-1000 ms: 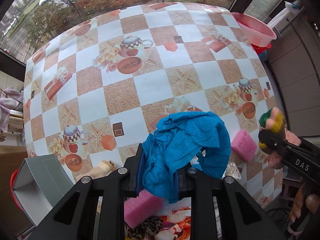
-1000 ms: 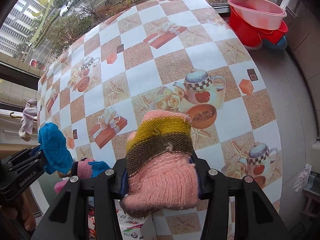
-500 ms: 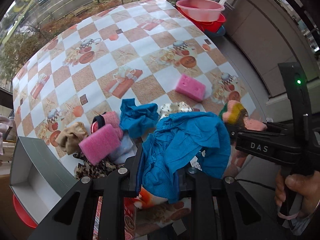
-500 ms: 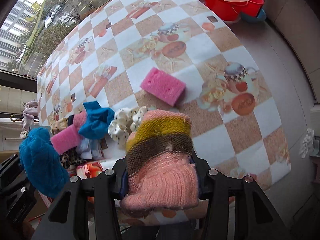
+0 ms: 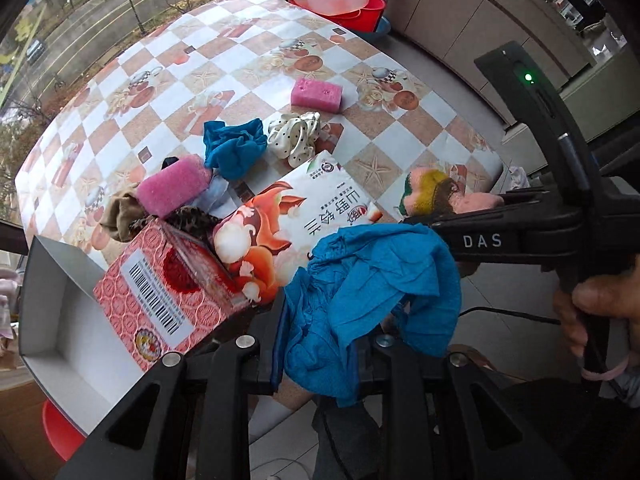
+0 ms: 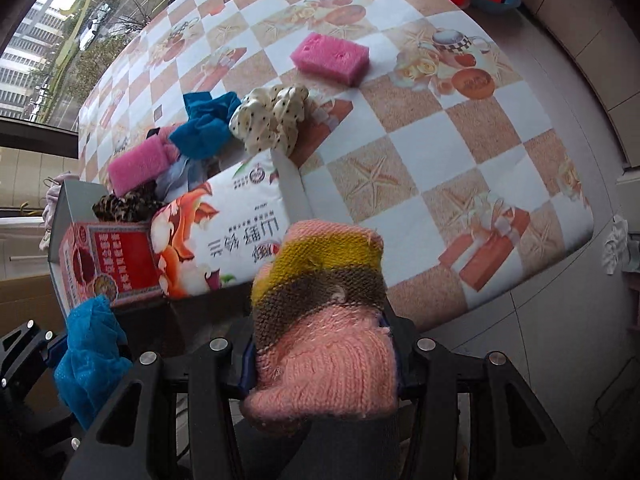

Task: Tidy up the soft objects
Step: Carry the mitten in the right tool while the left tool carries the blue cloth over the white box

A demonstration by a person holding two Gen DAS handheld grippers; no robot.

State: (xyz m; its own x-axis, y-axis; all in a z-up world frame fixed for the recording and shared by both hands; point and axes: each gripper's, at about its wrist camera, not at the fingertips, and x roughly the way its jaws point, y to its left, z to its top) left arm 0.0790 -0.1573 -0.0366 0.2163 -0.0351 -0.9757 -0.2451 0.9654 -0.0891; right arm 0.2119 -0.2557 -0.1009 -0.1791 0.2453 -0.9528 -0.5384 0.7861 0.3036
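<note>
I've swung both grippers back off the table toward the open box (image 5: 68,320), left gripper (image 5: 320,344) clamped on blue cloth (image 5: 372,280), right gripper (image 6: 324,356) clamped on knit sock (image 6: 320,304), ready to drop.

A printed box (image 5: 256,248) sits at the table (image 5: 400,148) near edge, an open box (image 5: 52,320) to its left. Behind it lies a heap of cloths (image 5: 234,148) topped by a sponge (image 5: 174,188). A second sponge (image 5: 316,94) lies farther back, apart. Basins (image 5: 336,0) stand beyond the far edge.
</note>
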